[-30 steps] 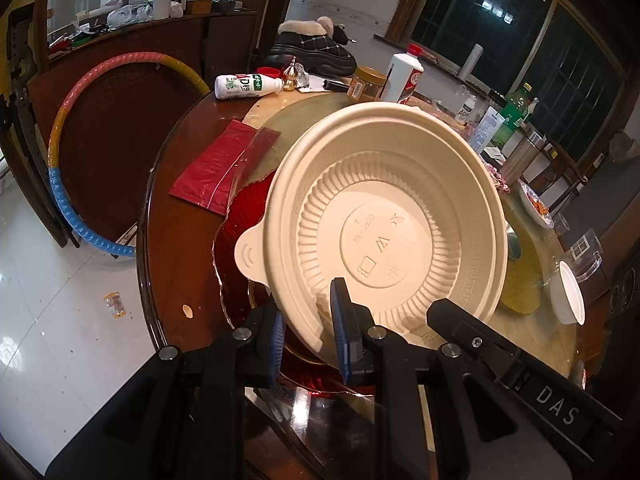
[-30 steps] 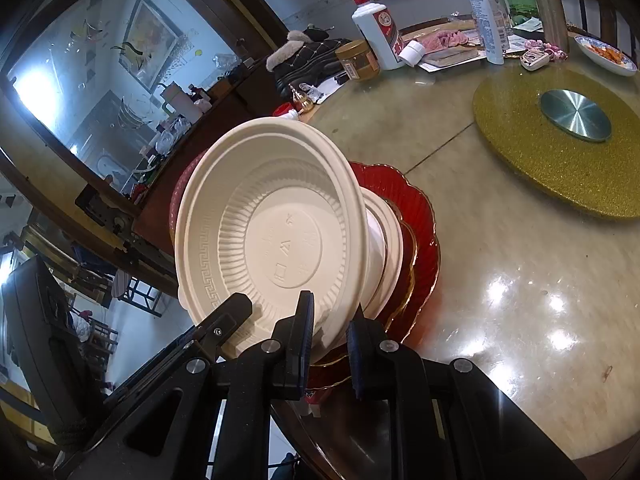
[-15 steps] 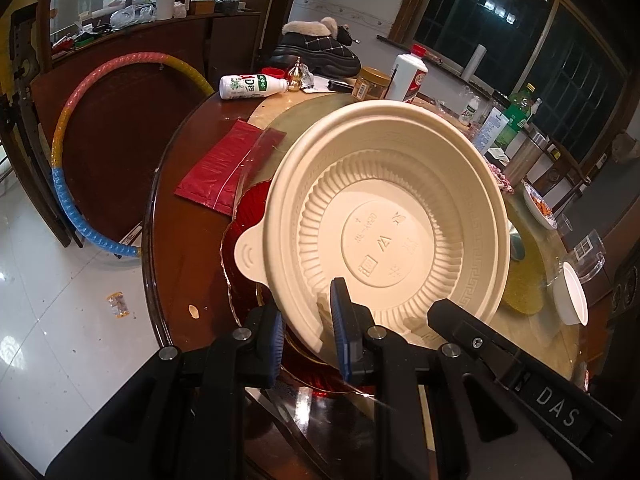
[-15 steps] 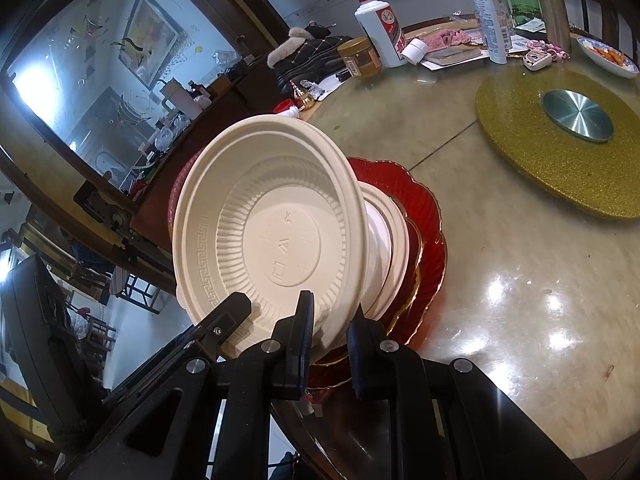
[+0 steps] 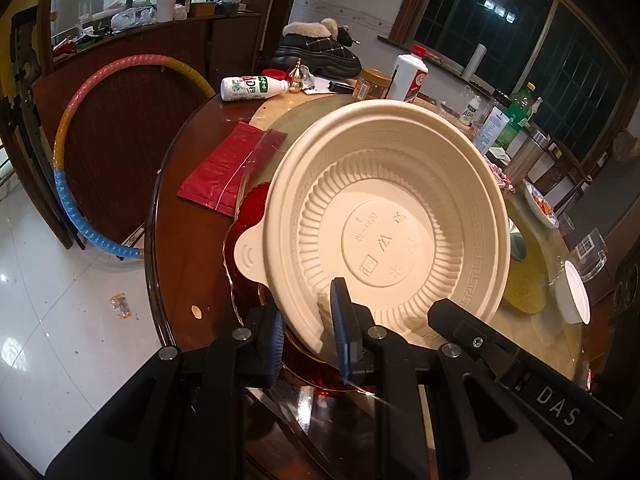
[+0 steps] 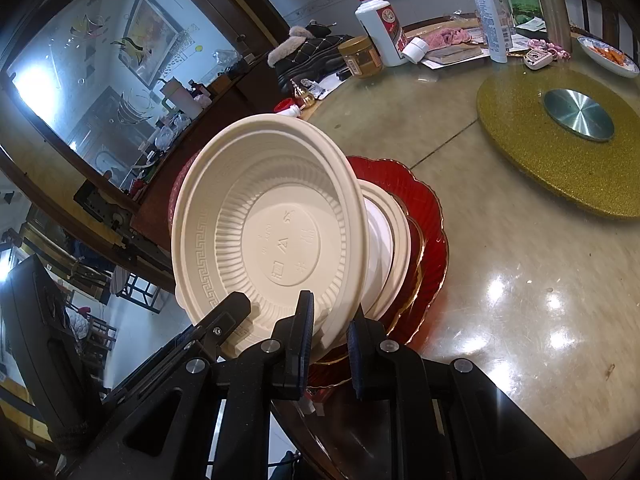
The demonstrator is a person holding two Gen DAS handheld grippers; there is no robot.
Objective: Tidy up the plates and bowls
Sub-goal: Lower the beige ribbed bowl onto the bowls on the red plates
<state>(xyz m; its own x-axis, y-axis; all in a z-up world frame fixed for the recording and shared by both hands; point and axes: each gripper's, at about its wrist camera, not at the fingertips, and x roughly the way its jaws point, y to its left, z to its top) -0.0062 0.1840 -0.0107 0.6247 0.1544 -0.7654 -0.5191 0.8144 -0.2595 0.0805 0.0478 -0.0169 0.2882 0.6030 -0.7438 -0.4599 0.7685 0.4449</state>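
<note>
The cream bowl (image 5: pixel 384 224) hides most of the red plate (image 5: pixel 250 216) and the white dish (image 6: pixel 390 240) beneath it; the raised marks on its base are too small to read, and the table (image 6: pixel 520 280) runs off the frame

The scene is lit from indoor lamps overhead; small hard glints are thrown on the glossy table top (image 6: pixel 520 320) to the right of the right gripper (image 6: pixel 329 334). Broad white glare is seen on the tiled floor (image 5: pixel 60 320) left of the left gripper (image 5: pixel 308 334). The windows (image 5: pixel 520 28) far beyond are dark. The cream bowl (image 5: pixel 384 224) is evenly lit and sharp. Straight lines are bent strongly towards the edges, and the corners are blacked out. Slight softness is noted at the far periphery.
</note>
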